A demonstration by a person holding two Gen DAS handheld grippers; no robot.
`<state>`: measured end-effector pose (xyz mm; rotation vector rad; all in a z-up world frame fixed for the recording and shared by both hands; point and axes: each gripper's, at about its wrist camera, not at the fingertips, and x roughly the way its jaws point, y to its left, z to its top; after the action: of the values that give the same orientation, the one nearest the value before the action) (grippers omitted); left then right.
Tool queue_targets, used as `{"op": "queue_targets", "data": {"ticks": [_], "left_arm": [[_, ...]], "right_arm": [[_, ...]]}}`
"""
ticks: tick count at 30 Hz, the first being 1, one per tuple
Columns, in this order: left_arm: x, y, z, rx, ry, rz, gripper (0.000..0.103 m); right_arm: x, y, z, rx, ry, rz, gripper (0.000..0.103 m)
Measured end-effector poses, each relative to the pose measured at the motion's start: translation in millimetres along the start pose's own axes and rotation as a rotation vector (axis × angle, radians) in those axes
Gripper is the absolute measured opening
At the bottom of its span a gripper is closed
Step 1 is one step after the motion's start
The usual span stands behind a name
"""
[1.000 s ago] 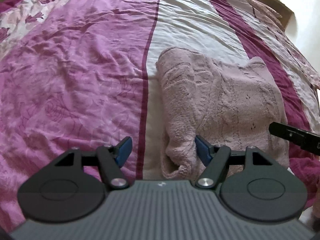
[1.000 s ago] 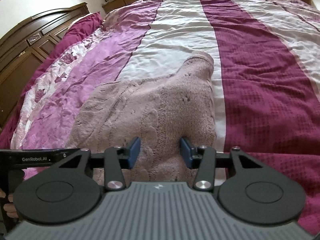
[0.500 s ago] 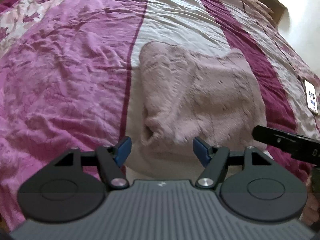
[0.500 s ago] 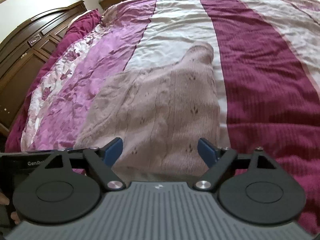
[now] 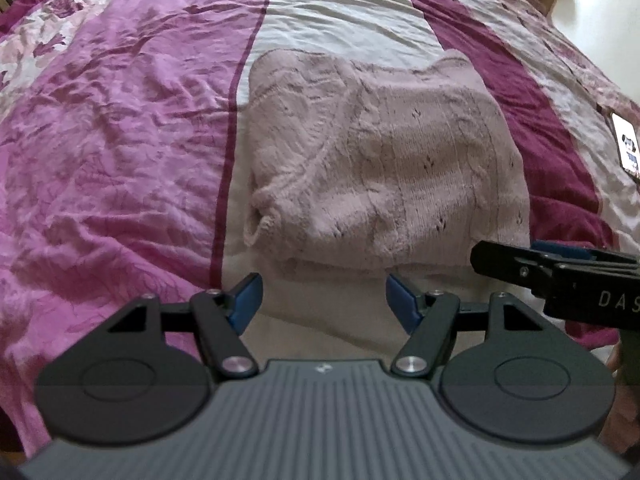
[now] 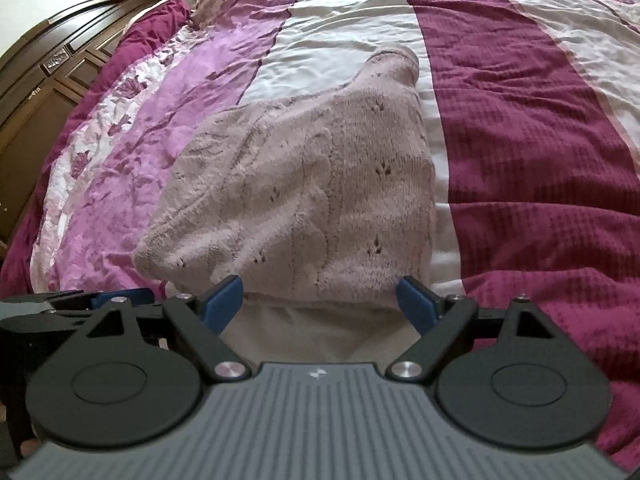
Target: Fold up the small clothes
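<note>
Folded pink sweater lies mid-frame on the white stripe of the bedspread — left gripper and right gripper both at bottom centre, fingers apart, nothing between them, clear of its near edge.

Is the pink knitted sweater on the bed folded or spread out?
Folded: the sweater lies as a compact doubled bundle, layered edges showing along its near side.
</note>
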<state>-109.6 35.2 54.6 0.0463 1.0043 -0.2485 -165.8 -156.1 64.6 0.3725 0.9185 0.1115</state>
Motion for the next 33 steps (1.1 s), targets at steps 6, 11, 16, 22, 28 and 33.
{"op": "queue_targets", "data": {"ticks": [6,11,16,22,28,33], "left_arm": [[5.0,-5.8,-2.6,0.022,0.014,0.012,0.07],[6.7,-7.6,-3.7,0.027,0.015,0.023,0.07],[7.1,-8.2,-3.7,0.03,0.012,0.022,0.07],[7.1,-8.0,-3.9,0.03,0.012,0.021,0.07],[7.7,-8.0,-4.3,0.03,0.014,0.021,0.07],[8.2,-8.0,-4.7,0.029,0.014,0.021,0.07]], "right_arm": [[3.2,-0.6,-0.7,-0.003,0.008,-0.005,0.09],[6.4,-1.5,-1.5,0.001,0.017,-0.006,0.091],[6.6,-1.8,-1.4,0.0,0.018,-0.006,0.091],[6.7,-1.8,-1.6,0.002,0.019,-0.006,0.091],[7.5,-1.6,-1.8,0.001,0.019,-0.006,0.091],[7.6,-1.5,-2.1,0.001,0.02,-0.007,0.091]]}}
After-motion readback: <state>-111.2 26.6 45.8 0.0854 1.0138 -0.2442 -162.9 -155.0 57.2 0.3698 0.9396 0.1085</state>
